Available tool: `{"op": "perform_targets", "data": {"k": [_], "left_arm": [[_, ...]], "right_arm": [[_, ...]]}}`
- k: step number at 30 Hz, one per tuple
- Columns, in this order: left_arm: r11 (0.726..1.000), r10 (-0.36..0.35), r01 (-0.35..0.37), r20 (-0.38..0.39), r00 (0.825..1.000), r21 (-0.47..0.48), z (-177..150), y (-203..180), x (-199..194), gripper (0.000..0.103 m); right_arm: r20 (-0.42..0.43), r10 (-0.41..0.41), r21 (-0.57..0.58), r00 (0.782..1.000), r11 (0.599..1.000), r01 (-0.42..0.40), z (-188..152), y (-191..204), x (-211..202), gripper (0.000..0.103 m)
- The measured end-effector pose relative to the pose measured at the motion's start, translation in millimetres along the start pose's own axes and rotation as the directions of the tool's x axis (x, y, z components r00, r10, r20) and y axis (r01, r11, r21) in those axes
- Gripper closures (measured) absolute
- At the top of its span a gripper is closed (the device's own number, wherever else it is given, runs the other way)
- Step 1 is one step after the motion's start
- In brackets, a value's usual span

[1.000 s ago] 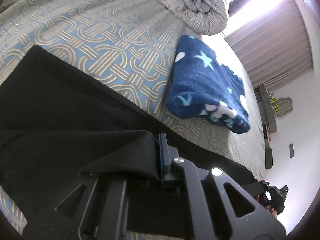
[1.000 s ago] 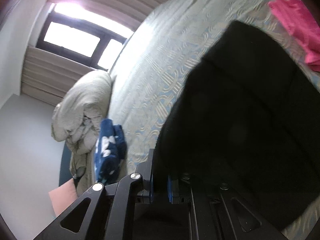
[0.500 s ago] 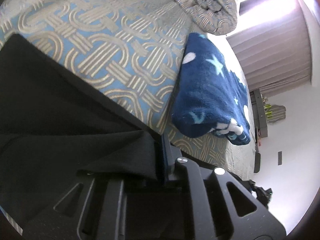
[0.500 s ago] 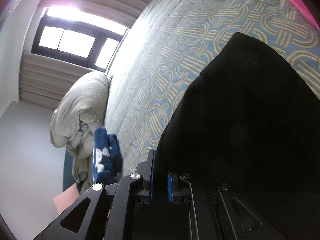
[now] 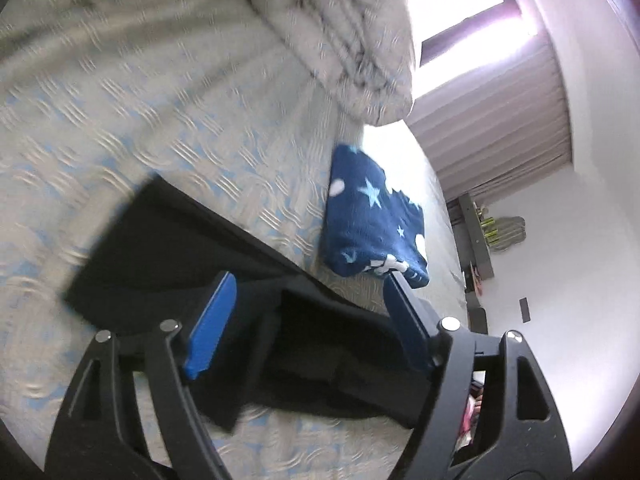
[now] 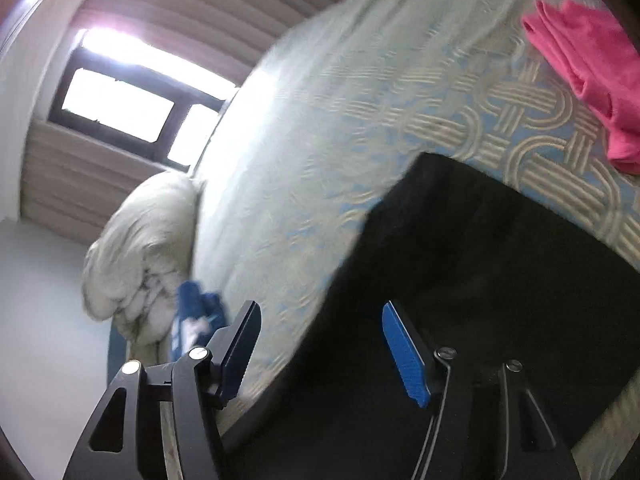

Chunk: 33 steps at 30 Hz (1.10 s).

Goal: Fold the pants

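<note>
Both grippers, left gripper point(image 5: 308, 280) and right gripper point(image 6: 320, 320), just released the pants point(image 5: 168, 248); only right view shows seemingly pink cloth point(image 6: 592, 68).

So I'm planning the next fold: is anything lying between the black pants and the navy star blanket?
No. In the left wrist view only bare patterned bedspread separates the black pants from the navy star blanket.

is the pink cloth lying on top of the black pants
No, the pink cloth lies on the bedspread beside the black pants, with patterned cover between them.
</note>
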<state>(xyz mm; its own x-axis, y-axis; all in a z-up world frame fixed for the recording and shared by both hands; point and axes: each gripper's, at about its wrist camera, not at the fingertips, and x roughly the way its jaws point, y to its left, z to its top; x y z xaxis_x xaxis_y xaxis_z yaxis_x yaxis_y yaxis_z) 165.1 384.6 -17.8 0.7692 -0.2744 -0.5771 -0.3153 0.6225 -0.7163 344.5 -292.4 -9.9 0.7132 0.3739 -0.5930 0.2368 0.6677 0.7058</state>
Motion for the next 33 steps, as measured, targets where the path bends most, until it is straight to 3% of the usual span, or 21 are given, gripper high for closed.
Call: {"op": "perform_targets", "data": {"k": [4,7,9,11,15,18,24,30,33], "left_arm": [[1.0,0.001,-0.003,0.054,0.999,0.024,-9,28,-32,0.027],[0.999,-0.025,0.023,0.062,0.998,0.03,-18,51,-34,0.027],[0.998,-0.018,0.013,0.089,0.996,0.064,-27,63,-31,0.027],[0.994,-0.015,0.004,0.099,0.995,0.109,-35,70,-22,0.027],[0.982,0.007,-0.025,0.098,0.995,0.185,-45,71,-8,0.027],[0.98,-0.004,-0.022,0.133,0.991,0.197,-48,80,-8,0.027],[0.992,-0.036,0.022,0.114,0.993,0.121,-49,105,-3,0.027],[0.994,-0.07,0.058,0.134,0.988,0.089,-51,114,-8,0.027],[0.994,-0.076,0.064,0.143,0.987,0.085,-52,116,-11,0.027]], "right_arm": [[-0.112,0.04,-0.124,0.993,0.991,-0.054,-54,62,5,0.038],[-0.293,0.054,-0.225,0.955,0.967,-0.123,-117,114,34,0.038],[-0.436,0.06,-0.259,0.898,0.947,-0.189,-170,146,62,0.038],[-0.576,0.066,-0.271,0.815,0.925,-0.266,-233,176,93,0.038],[-0.716,-0.007,-0.327,0.698,0.887,-0.326,-338,218,141,0.038],[-0.757,-0.023,-0.316,0.653,0.887,-0.336,-383,235,166,0.038],[-0.735,-0.071,-0.367,0.674,0.878,-0.307,-427,258,191,0.038],[-0.71,-0.135,-0.42,0.691,0.869,-0.261,-445,262,208,0.039],[-0.705,-0.141,-0.414,0.695,0.878,-0.242,-452,262,216,0.048]]}}
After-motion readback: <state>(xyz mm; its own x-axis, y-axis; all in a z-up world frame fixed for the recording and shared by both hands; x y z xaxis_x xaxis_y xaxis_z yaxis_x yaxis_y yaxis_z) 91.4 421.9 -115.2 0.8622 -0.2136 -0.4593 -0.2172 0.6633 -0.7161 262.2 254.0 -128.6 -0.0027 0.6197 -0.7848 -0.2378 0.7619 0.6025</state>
